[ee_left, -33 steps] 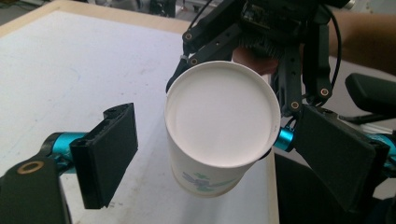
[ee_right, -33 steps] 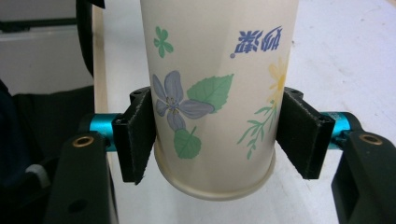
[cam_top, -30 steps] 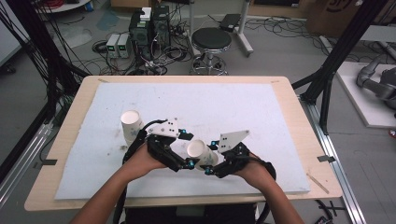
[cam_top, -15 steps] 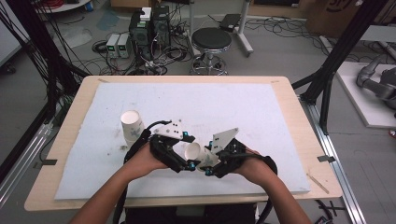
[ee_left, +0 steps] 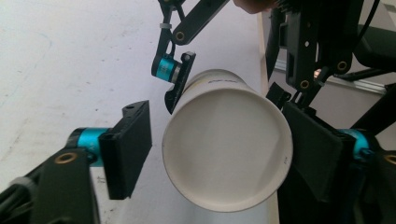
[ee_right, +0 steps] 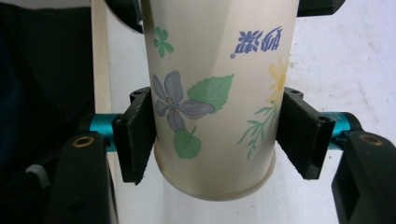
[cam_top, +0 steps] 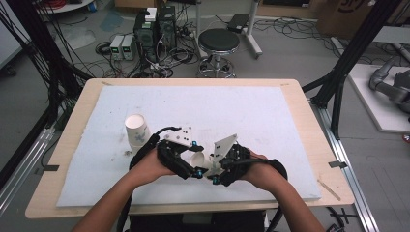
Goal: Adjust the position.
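Your right gripper (ee_right: 215,140) pinches a paper cup (ee_right: 215,93) near its closed base, one pad pressed to each side of the flowered wall. In the high view that gripper (cam_top: 212,169) sits just in front of your right hand (cam_top: 256,169), near the table's (cam_top: 309,125) front edge, and the cup (cam_top: 199,158) lies tilted between the two grippers, above the white mat (cam_top: 270,111). Your left gripper (ee_left: 219,154) faces the cup's open mouth (ee_left: 226,149): its jaws have just been closing, with the rim between them. The pad on the right of the left gripper view looks to touch the rim, though you cannot tell for sure; the pad on the left stands just off it with a sliver of mat showing between, so the rim is not yet clamped. Beyond the mouth in that view, one jaw of your right gripper lies against the cup's wall. In the high view your left gripper (cam_top: 186,159) sits just ahead of your left hand (cam_top: 152,166). Farther out, beyond and to the outer side of your left gripper, a second cup (cam_top: 136,131) stands mouth up on the mat, apart from both grippers. Past the table's far edge a stool (cam_top: 219,43) stands on the floor.
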Demonstrator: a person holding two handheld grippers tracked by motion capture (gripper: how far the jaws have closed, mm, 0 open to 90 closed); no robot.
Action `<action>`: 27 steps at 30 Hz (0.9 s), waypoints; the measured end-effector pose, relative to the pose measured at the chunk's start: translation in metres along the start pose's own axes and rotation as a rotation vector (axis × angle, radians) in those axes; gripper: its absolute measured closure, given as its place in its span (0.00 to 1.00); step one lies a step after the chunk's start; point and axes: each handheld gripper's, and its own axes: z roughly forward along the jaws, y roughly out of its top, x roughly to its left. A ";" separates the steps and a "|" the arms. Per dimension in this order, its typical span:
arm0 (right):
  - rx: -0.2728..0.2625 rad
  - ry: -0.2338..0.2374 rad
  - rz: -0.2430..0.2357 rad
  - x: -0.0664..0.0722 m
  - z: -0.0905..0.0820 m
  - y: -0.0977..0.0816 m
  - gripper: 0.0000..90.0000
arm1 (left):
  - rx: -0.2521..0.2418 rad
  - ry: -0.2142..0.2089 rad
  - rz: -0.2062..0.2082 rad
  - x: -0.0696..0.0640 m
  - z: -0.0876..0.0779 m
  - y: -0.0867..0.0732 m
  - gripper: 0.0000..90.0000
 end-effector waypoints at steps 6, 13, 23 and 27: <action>0.025 0.006 -0.010 0.002 0.002 0.000 0.38 | 0.028 -0.016 0.022 0.000 0.002 -0.001 0.39; -0.109 -0.025 0.082 0.000 -0.011 -0.010 0.22 | -0.054 0.026 -0.014 0.001 -0.002 -0.007 0.41; -0.364 -0.065 0.218 0.003 -0.032 -0.039 0.22 | -0.221 0.064 -0.085 0.004 -0.007 -0.025 0.41; -0.447 -0.086 0.248 0.008 -0.031 -0.051 0.22 | -0.272 0.077 -0.085 0.004 -0.008 -0.031 0.41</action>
